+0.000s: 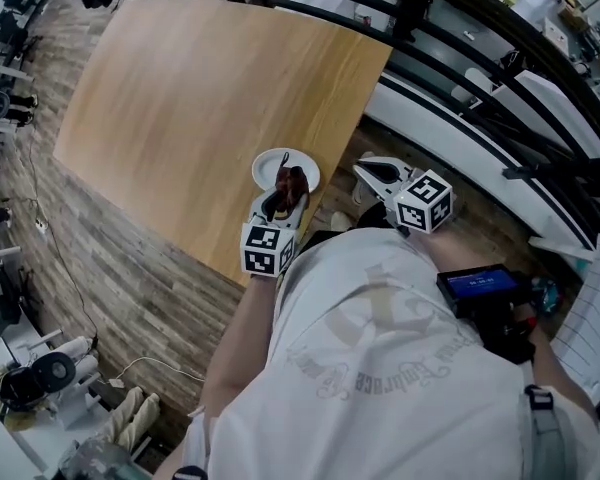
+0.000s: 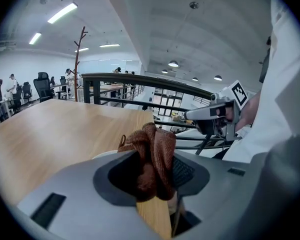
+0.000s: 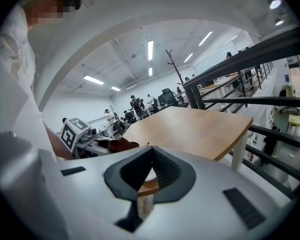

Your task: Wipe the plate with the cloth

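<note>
Your left gripper (image 2: 151, 171) has its jaws pinched on the brown cloth (image 1: 293, 182). The cloth bulges out in front of them as a bunched wad and hangs over the near side of the white plate (image 1: 271, 161). From above I can't quite tell whether the cloth is pressing on the plate or sitting just over it, so judge your contact by feel.

The main risk is the plate itself. It lies right by the edge of the wooden table (image 1: 180, 98), on the side of the plate nearest you, and nothing is holding it down. Your right gripper (image 3: 153, 151) is well to the right of the plate and out past that edge. Its jaws are pressed together at the tips with nothing between them. If you drag the cloth back toward yourself with any weight, the plate will probably slide with it and could go over the edge. Strokes that run from the near side of the plate toward its far side look safer, or bring the right gripper in beside the plate to brace the rim.

The second risk is the grip. The cloth is held as a lump, not spread flat. A sideways swipe may tug it out of the jaws, or let the hard jaw tips scrape the plate in place of the fabric.
</note>
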`<state>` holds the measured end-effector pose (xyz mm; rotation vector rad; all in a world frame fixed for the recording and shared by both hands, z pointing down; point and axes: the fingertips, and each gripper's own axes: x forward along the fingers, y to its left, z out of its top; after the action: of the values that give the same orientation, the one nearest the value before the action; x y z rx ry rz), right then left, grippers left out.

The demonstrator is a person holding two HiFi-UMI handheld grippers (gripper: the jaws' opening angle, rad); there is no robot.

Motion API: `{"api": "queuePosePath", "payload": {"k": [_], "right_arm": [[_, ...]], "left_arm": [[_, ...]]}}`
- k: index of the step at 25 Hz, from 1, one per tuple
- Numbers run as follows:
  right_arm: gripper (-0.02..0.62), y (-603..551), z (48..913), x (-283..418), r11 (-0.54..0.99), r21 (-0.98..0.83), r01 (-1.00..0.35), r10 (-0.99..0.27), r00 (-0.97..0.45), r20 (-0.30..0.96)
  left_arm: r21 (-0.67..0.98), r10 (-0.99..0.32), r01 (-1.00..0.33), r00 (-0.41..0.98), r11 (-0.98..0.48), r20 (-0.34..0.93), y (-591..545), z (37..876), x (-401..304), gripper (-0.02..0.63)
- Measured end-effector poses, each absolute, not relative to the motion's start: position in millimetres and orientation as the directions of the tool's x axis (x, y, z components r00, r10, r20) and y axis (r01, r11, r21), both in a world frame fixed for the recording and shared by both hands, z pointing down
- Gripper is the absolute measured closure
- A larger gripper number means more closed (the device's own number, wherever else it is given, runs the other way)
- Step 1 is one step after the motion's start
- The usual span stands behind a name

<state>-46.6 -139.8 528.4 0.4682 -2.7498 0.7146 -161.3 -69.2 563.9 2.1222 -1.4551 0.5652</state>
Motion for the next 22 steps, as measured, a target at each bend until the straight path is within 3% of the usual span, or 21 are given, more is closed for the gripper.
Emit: {"api": "queuePosePath", "payload": {"k": [14, 22], "right_arm": [[0.583, -167.0, 574.7, -31.6, 0.770, -0.508, -0.386, -0.208, -0.905, 0.372], [0.583, -185.0, 580.5, -33.3, 0.749, -0.538, -0.386, -0.204, -0.908, 0.366]], "left_arm": [[0.130, -0.685, -0.950, 0.295, -0.283, 0.666, -131.2, 591.0, -161.5, 0.436], [0.077, -0.627, -0.922, 0.318, -0.380, 0.711, -161.1, 603.8, -148.5, 0.436]]}}
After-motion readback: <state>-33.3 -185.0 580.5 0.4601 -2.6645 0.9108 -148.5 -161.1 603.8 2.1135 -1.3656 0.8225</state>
